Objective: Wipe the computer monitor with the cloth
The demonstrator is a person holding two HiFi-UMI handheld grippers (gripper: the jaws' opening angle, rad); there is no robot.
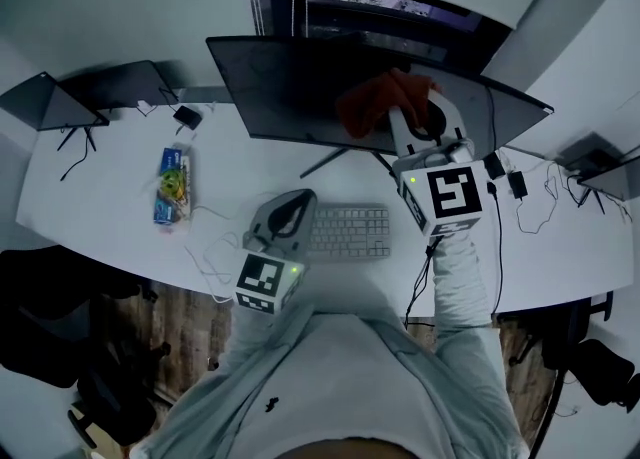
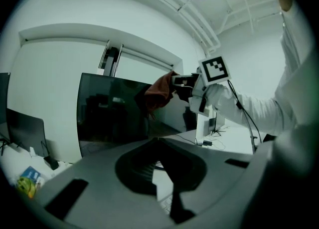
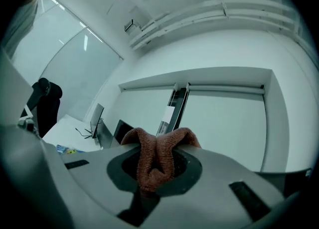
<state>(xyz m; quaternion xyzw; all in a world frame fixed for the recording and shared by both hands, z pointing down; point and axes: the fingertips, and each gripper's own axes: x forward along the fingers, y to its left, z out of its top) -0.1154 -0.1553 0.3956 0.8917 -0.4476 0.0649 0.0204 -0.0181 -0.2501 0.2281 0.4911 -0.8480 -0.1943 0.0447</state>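
Head view: my right gripper (image 1: 410,107) clamps the fuzzy, rust-coloured cloth (image 1: 365,107), bunched against the wide, glossy dark monitor (image 1: 285,87), whose long axis runs left-right. My left gripper (image 1: 297,199) has its jaws together, empty.

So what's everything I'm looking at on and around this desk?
desk: one, white, under everything
large monitor: one, dark screen, middle back of the desk
cloth: one, orange-red, at the large monitor's screen, right of centre
keyboard: one, white, in front of the large monitor
packet: one, blue and green, left part of the desk
small screens: at least two, dark, far left of the desk
cables: several, dark and white, strewn across the desk
chair: one, black, lower left beside the desk
left tongs: grey, shut, empty, by the keyboard's left end
right tongs: grey, shut on the cloth, raised to the screen
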